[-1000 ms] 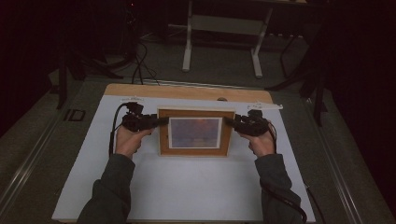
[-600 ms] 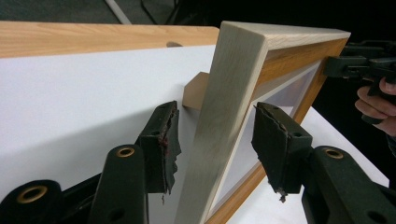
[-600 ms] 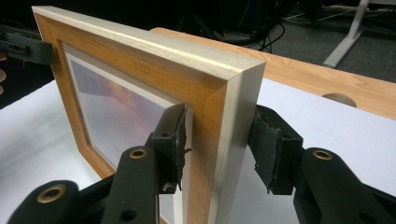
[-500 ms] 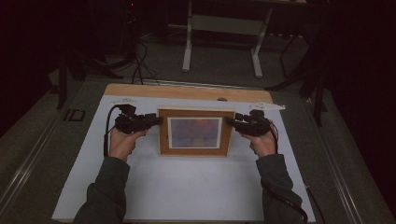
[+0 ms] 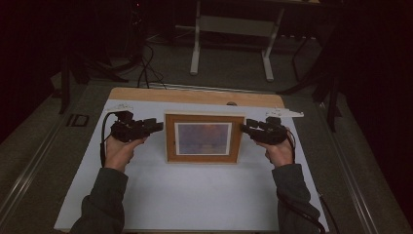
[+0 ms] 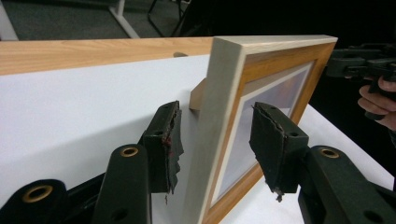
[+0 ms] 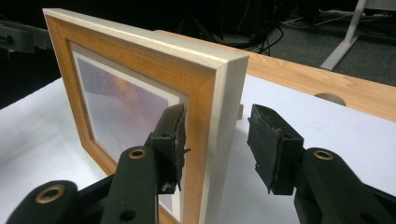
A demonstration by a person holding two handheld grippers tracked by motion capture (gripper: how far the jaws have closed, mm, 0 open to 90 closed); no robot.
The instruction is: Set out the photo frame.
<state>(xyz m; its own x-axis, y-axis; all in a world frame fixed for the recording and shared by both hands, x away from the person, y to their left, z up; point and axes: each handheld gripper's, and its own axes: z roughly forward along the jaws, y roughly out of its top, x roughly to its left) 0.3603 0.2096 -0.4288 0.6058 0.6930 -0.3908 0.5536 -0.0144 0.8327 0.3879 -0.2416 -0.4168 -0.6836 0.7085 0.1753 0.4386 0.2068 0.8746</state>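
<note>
In the high view, a wooden picture frame point(image 5: 204, 138) stands mid-frame on the white table point(image 5: 195, 195), the left gripper point(image 5: 155, 127) just left of it and the right gripper point(image 5: 245, 128) at its right edge.

In the left gripper view, the jaws, which have just been closing slightly, straddle the frame's edge with gaps on both sides.

In the right gripper view, the jaws gape wide around the frame's other edge, the left pad very near its front, the right pad well clear.

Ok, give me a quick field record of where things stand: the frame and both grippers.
item: picture frame, wooden, standing upright on the white table
left gripper: jaws open, astride the frame's left edge, pads apart from it; they have just been closing slightly
right gripper: jaws open, astride the frame's right edge, no pad pressing
frame support: a prop shows behind it in the left gripper view
</note>
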